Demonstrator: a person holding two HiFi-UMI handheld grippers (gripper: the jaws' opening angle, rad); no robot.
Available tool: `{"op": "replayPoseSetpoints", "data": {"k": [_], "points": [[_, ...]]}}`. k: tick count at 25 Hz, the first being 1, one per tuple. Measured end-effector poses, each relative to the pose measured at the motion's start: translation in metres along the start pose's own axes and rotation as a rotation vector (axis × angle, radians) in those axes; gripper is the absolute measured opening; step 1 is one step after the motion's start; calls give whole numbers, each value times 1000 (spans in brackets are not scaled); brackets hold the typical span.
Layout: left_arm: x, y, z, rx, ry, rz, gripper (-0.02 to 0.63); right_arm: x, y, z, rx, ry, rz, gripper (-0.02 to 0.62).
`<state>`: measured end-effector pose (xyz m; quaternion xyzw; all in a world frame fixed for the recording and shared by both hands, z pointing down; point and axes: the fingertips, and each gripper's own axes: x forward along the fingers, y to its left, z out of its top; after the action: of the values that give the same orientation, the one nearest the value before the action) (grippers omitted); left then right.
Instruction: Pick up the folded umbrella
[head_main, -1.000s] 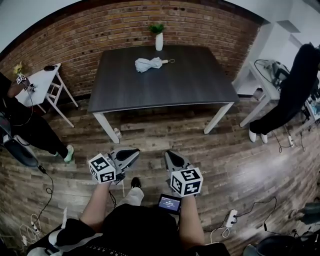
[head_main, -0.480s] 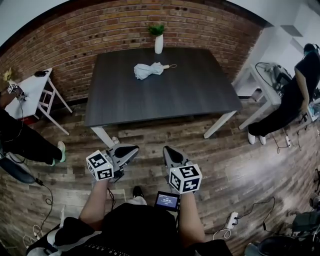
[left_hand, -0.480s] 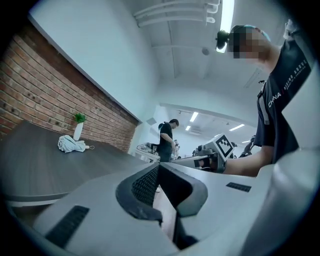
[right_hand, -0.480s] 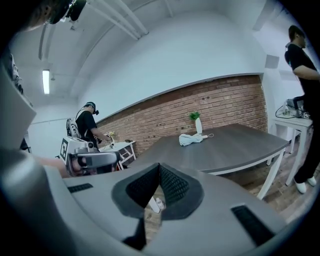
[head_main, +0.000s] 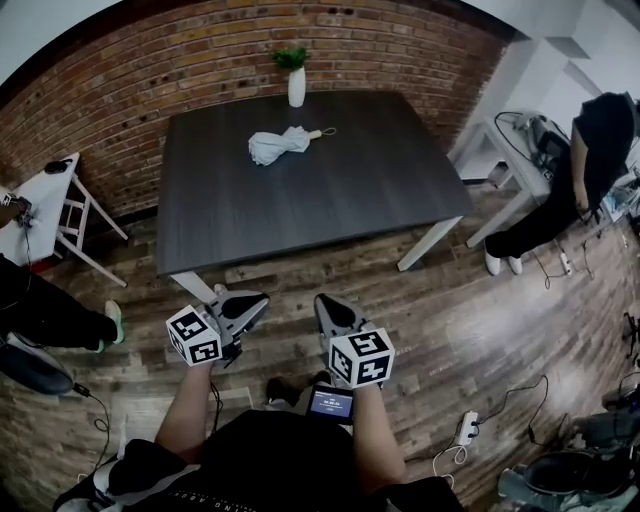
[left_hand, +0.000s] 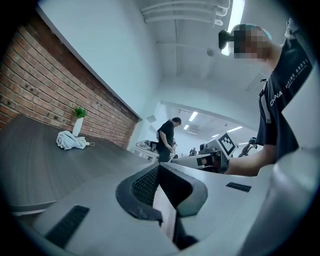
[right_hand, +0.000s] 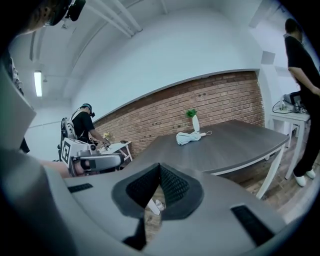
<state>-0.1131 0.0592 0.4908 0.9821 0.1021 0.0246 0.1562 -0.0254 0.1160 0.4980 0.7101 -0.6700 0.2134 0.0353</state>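
Observation:
The folded pale grey umbrella (head_main: 278, 145) lies on the far part of the dark table (head_main: 330, 195), close to a white vase with a green plant (head_main: 296, 85). Both grippers hang over the wooden floor short of the table's near edge, far from the umbrella. My left gripper (head_main: 256, 299) is shut with nothing in it, and my right gripper (head_main: 322, 301) is shut and empty too. The left gripper view has the umbrella (left_hand: 70, 141) far off at the left, beyond its closed gripper tips (left_hand: 158, 167). In the right gripper view the umbrella (right_hand: 191, 137) lies ahead on the table, above the closed gripper tips (right_hand: 160, 167).
A white side table (head_main: 45, 190) stands at the left wall, a white desk (head_main: 510, 135) at the right with a person (head_main: 590, 150) beside it. Another person's legs (head_main: 50, 305) are at the left. Cables and a power strip (head_main: 465, 432) lie on the floor. A brick wall backs the table.
I have moved closer to the table with both grippers, which stay shut side by side. In the head view the table and umbrella have shifted left.

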Motion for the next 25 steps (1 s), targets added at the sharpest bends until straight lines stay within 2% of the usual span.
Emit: {"op": "replayPoseSetpoints", "data": {"k": [8,12,14,20,25], "points": [[32,28,-2,-5,33,16,2,26,-36,12,19,11,7,9],[53,47,10,1,33,41,2,41,-57,29,8,11,25,9],[68,56,14,13,44,51,2,48,-69,38,6,6,45,9],[114,75,7,95,149,75,2,68,-101,67,7,-28,118,9],[142,89,17,109,154,107,3,80,-132,78,37,-28,145,9]]}}
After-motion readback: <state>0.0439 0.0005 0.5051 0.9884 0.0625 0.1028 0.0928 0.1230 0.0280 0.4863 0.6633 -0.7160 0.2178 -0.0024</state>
